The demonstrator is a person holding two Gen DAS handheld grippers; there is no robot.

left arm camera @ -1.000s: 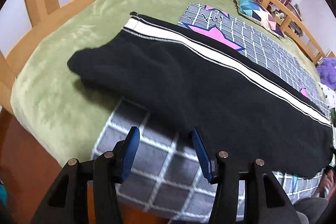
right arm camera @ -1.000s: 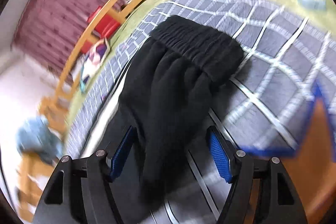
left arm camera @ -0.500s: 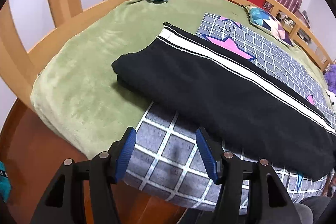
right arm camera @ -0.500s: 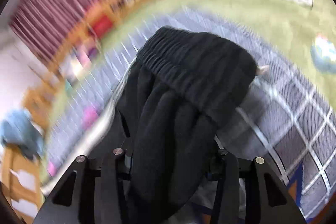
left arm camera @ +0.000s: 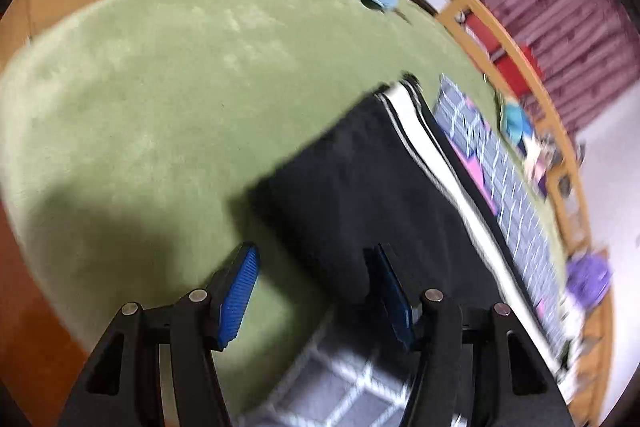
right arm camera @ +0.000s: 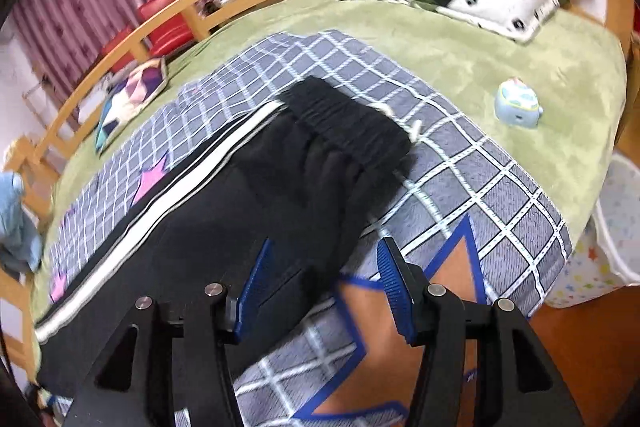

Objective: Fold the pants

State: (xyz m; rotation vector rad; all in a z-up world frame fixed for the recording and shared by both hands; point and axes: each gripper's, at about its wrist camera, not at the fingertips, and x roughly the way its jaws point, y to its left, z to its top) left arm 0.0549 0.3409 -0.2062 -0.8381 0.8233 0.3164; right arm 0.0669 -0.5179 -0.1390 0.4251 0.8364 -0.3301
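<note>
On the bed, across the grey checked blanket [right arm camera: 472,163] and green fleece cover [left arm camera: 152,99]: one pair of black track pants [right arm camera: 248,195], white side stripe, laid lengthwise, legs stacked, cuff end on the green.

Handling, as you may judge it: soft, thick knit, light, limp; it will sag and drag, not slip. Take it at the elastic waistband [right arm camera: 344,119] and at the cuff corner [left arm camera: 320,187], pinching both layers.

Your left gripper [left arm camera: 316,299]: jaws apart, empty, at the cuff corner. Your right gripper [right arm camera: 324,291]: jaws apart, empty, over the seat edge.

Containers: none seen.
</note>
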